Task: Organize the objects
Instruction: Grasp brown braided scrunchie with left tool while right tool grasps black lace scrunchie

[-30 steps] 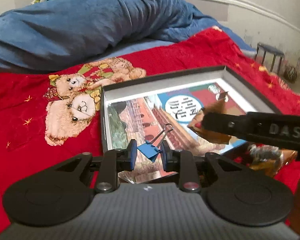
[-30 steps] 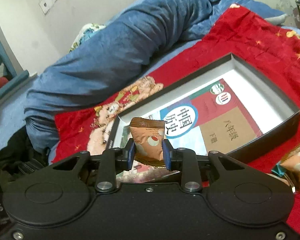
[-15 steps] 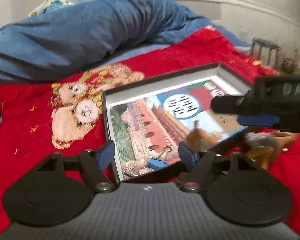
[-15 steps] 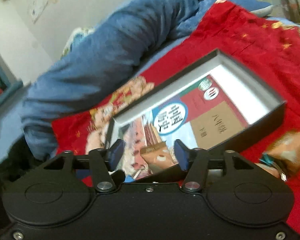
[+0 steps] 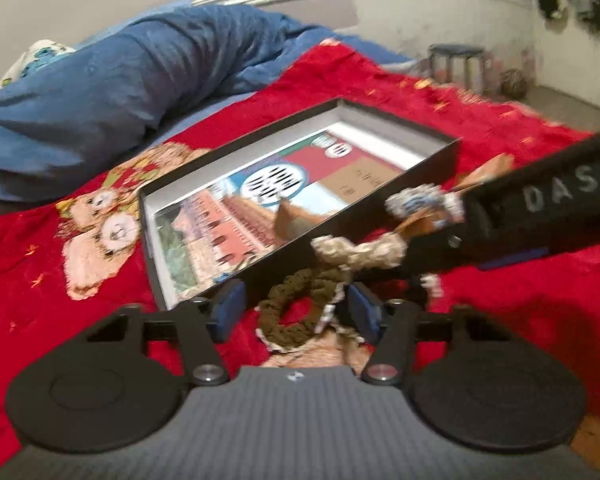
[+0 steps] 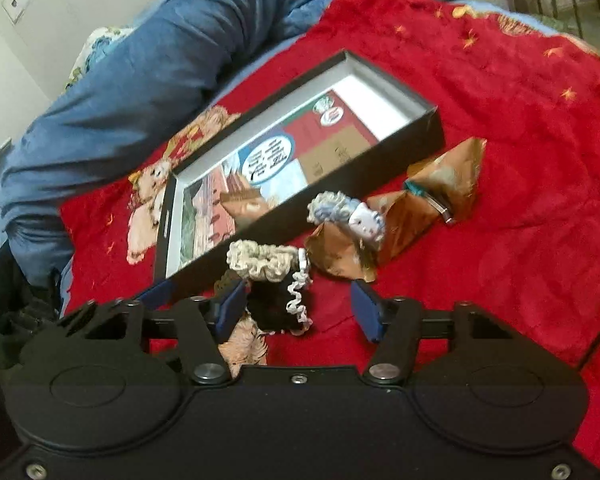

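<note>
1. The left gripper (image 5: 294, 310) hangs low over a red blanket (image 5: 520, 320), its jaws about half open and closing. An olive-green hair tie (image 5: 296, 312) lies between the blue pads, which do not yet press on it, so nothing is held.
2. The right gripper (image 6: 298, 310) is also about half open and closing, with nothing gripped. A dark hair tie with white trim (image 6: 284, 306) lies on the blanket between its pads, nearer the left one.
3. A shallow black box (image 6: 400, 156) sits just beyond both grippers. It holds a picture book and one brown snack packet (image 6: 244, 206) lying on the book.
4. Risk: the hair ties lie in a touching heap beside a cream one (image 6: 260, 262), so a closing jaw may well catch two at once, or only pinch the trim and let the tie slip.
5. Risk: the two grippers work very close together and could bump each other.
6. Count: four hair ties outside the box, namely olive, dark, cream and a pale blue one with a cat face (image 6: 348, 212).
7. Count: about three brown snack packets (image 6: 448, 176) on the blanket beside the box's near wall, plus the one inside. Blur makes the exact number uncertain.
</note>
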`<act>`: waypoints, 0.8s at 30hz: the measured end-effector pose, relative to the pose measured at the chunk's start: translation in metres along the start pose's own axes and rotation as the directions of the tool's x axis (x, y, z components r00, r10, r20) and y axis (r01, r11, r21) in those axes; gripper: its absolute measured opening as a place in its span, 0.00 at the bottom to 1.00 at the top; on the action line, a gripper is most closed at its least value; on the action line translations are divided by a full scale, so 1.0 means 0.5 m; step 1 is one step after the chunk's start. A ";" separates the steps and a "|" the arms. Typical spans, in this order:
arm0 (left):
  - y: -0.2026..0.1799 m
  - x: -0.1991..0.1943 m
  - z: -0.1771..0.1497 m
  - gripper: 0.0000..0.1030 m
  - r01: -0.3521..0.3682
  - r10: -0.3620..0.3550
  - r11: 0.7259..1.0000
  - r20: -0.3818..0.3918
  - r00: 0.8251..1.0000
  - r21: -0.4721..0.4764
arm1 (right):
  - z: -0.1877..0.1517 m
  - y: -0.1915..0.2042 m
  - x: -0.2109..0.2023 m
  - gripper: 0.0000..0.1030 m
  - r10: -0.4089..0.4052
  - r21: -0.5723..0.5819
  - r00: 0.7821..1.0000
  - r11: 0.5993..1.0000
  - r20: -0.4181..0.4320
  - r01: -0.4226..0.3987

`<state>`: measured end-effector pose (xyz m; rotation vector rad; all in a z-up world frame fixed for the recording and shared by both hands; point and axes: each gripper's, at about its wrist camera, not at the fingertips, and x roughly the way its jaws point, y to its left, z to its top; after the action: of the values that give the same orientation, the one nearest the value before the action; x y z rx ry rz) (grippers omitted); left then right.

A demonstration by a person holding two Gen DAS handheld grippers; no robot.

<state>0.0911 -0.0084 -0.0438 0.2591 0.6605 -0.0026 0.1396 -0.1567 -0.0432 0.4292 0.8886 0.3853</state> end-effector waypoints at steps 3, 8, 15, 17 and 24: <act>0.002 0.036 -0.002 0.47 -0.004 0.003 1.000 -0.051 0.999 -0.026 | 0.001 -0.008 0.030 0.44 0.008 0.019 1.000 1.000 -0.029 -0.008; -0.018 0.061 -0.002 0.26 0.014 -0.014 1.000 -0.059 0.998 0.004 | -0.007 -0.006 0.071 0.43 -0.027 0.030 0.997 0.999 -0.068 0.029; -0.024 0.078 -0.007 0.14 0.000 0.000 1.000 -0.099 0.995 -0.003 | -0.015 0.006 0.093 0.19 0.014 0.048 0.997 0.999 -0.075 -0.010; -0.021 0.075 -0.007 0.14 -0.001 -0.001 1.000 -0.099 0.995 -0.016 | -0.018 0.005 0.098 0.13 -0.002 0.060 0.997 0.998 -0.076 0.006; -0.010 0.062 -0.005 0.07 -0.049 0.044 0.998 -0.101 0.994 -0.049 | -0.019 0.005 0.074 0.11 -0.013 0.090 0.999 0.996 -0.047 0.017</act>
<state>0.1135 -0.0102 -0.0656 0.2258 0.7529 0.0724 0.1527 -0.1346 -0.0715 0.4978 0.9567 0.3439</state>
